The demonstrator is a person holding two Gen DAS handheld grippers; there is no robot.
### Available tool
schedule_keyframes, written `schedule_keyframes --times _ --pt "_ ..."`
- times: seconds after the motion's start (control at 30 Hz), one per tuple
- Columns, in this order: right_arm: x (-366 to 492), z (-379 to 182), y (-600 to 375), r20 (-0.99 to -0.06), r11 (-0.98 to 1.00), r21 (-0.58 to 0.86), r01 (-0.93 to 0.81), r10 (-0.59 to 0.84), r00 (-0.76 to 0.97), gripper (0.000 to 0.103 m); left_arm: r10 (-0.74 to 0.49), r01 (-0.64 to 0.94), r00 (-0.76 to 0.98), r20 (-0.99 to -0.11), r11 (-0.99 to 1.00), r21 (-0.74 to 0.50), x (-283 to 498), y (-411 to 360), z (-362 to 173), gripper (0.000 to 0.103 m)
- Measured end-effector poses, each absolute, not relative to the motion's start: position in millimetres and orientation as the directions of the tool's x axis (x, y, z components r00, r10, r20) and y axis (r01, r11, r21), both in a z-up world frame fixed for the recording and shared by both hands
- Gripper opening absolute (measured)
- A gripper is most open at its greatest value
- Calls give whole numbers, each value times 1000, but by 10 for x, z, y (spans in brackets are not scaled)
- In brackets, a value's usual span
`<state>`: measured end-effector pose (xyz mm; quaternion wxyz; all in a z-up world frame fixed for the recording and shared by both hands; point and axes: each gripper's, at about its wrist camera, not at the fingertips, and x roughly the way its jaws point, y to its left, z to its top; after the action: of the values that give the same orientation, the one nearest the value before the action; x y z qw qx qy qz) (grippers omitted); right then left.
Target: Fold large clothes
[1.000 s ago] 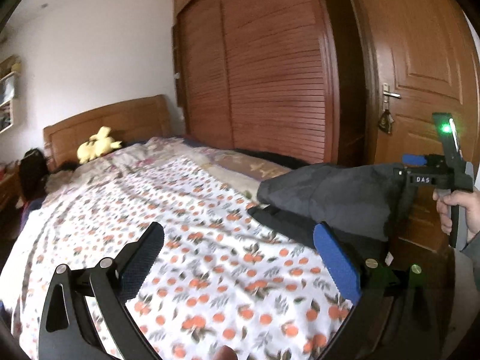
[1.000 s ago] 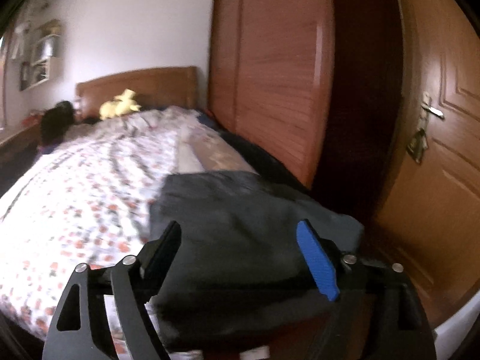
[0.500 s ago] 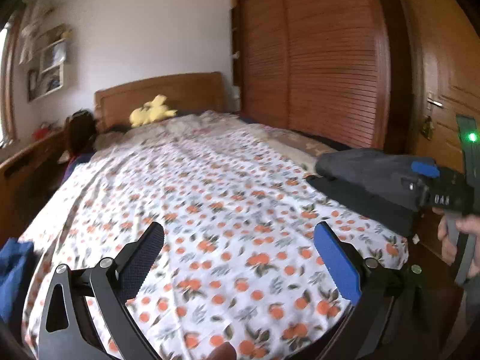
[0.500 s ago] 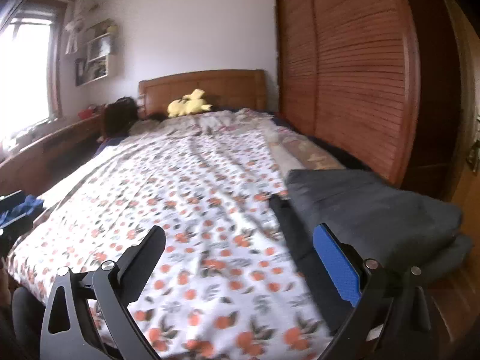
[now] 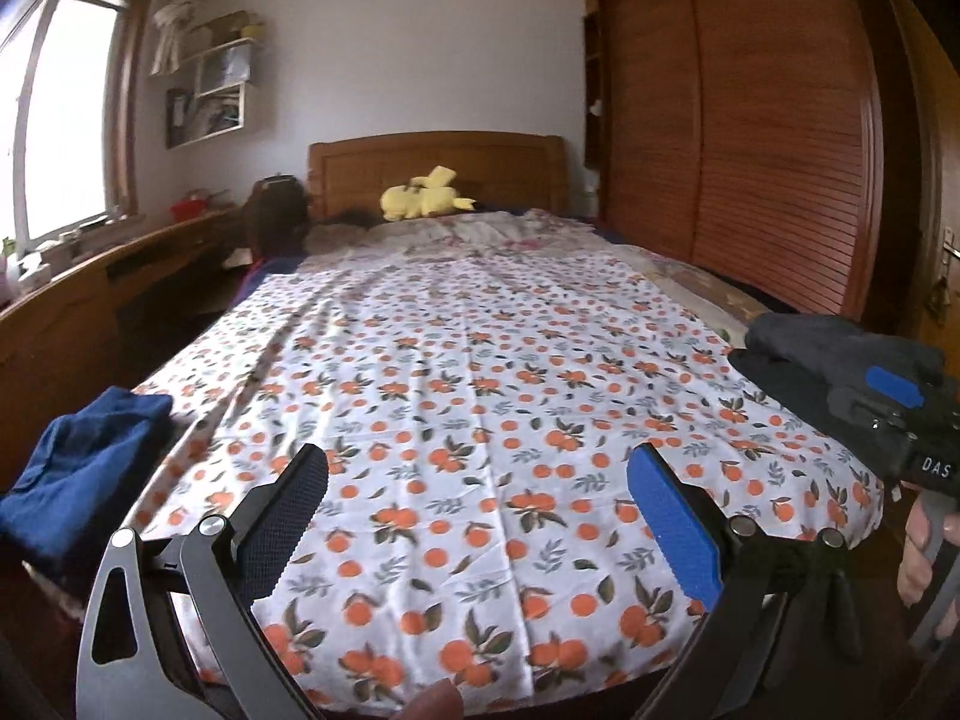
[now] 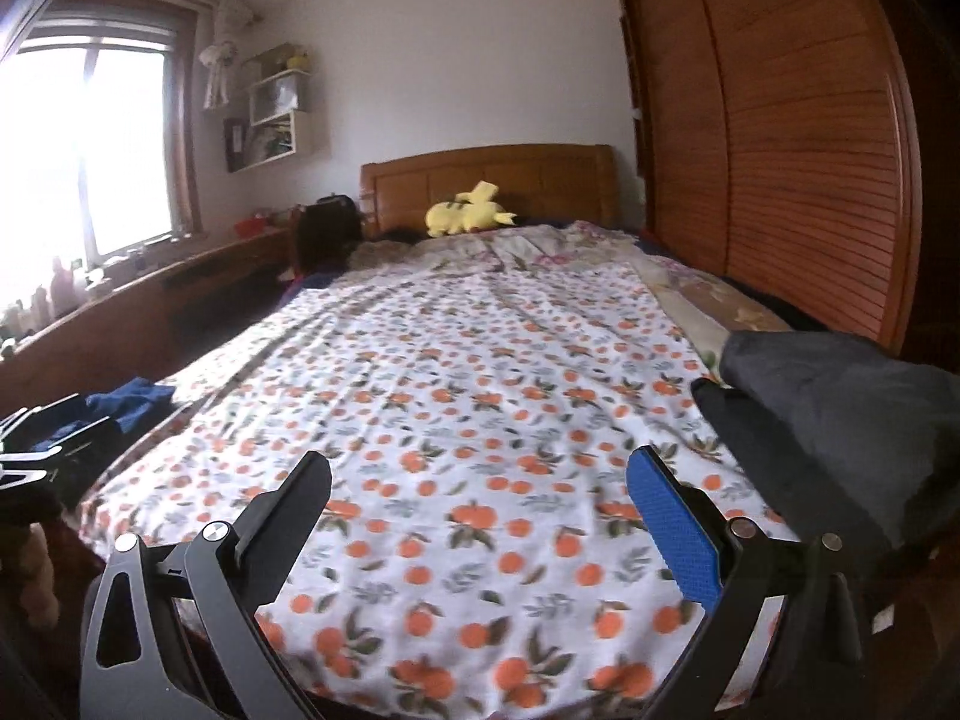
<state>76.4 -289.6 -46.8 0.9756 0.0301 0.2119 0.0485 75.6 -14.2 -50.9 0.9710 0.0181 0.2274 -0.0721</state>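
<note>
Both your left gripper (image 5: pixel 477 492) and right gripper (image 6: pixel 477 495) hang wide open and empty over the orange-print bedsheet (image 5: pixel 480 372), with folded dark grey clothes (image 6: pixel 840 414) at 3 o'clock and crumpled blue clothing (image 5: pixel 78 462) at 9 o'clock.

Daylight glares through the window (image 6: pixel 90 144), fisheye edges bend and darken, right view slightly blurred.

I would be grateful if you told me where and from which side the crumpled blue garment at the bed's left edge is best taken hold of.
Probably the raised fold along the top of the blue garment, approached from above with the left tool, which is open and nearer. The garment lies bunched in a heap on the bed corner, with no flat hem or collar showing, so a high ridge gives the fingers cloth to pinch.
</note>
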Motion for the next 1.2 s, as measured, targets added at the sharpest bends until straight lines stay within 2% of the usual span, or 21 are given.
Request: schedule_keyframes --times 0.53,1.2 --pt "505 -163 -2448 -324 989 58 -133 144 935 95 -106 110 925 -365 994 -8 279 55 -127 100" --pt "504 -187 -2428 -328 988 61 -142 155 932 95 -101 106 926 -364 994 -6 260 41 -106 100"
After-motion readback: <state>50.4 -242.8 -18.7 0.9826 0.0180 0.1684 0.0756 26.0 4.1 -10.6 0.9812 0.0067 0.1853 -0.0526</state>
